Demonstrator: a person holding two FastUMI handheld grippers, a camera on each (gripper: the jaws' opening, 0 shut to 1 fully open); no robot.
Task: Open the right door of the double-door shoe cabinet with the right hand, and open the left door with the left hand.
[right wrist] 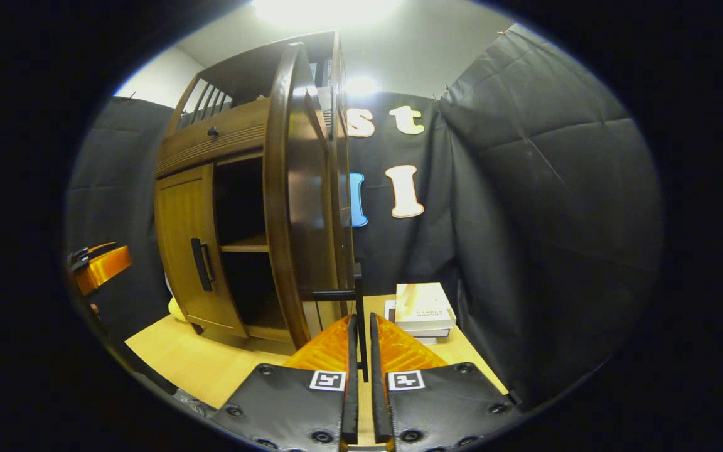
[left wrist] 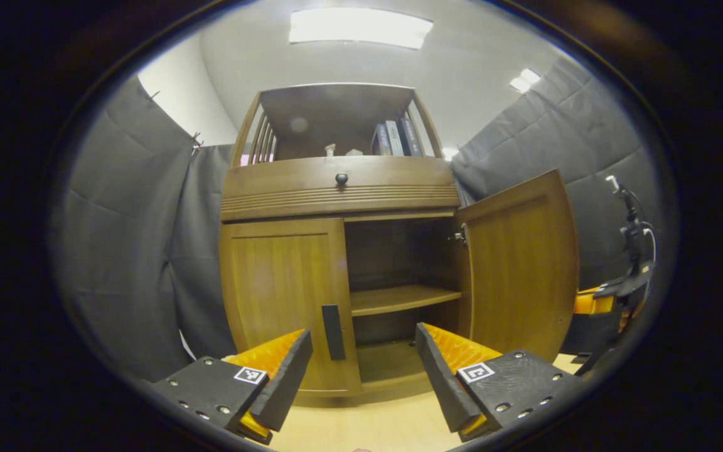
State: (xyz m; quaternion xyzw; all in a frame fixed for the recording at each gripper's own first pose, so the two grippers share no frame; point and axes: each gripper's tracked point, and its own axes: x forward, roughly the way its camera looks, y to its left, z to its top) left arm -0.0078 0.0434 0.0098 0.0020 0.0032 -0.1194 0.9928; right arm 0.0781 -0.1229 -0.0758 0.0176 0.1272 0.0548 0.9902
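Note:
The wooden shoe cabinet (left wrist: 336,188) stands straight ahead in the left gripper view. Its left door (left wrist: 280,295) is closed, with a dark vertical handle (left wrist: 332,331) at its inner edge. The right door (left wrist: 521,263) is swung wide, baring an inner shelf (left wrist: 399,298). My left gripper (left wrist: 361,370) is open, a short way in front of the left door's handle and touching nothing. In the right gripper view the right door (right wrist: 286,207) shows edge-on, and my right gripper (right wrist: 361,336) is shut on its thin dark handle (right wrist: 359,307). The left door (right wrist: 189,251) stays closed there.
A stack of books (right wrist: 424,307) lies on the light wooden floor (right wrist: 211,364) right of the cabinet. A drawer with a round knob (left wrist: 341,179) sits above the doors, and books (left wrist: 396,138) stand on the top shelf. Black cloth walls close in on both sides.

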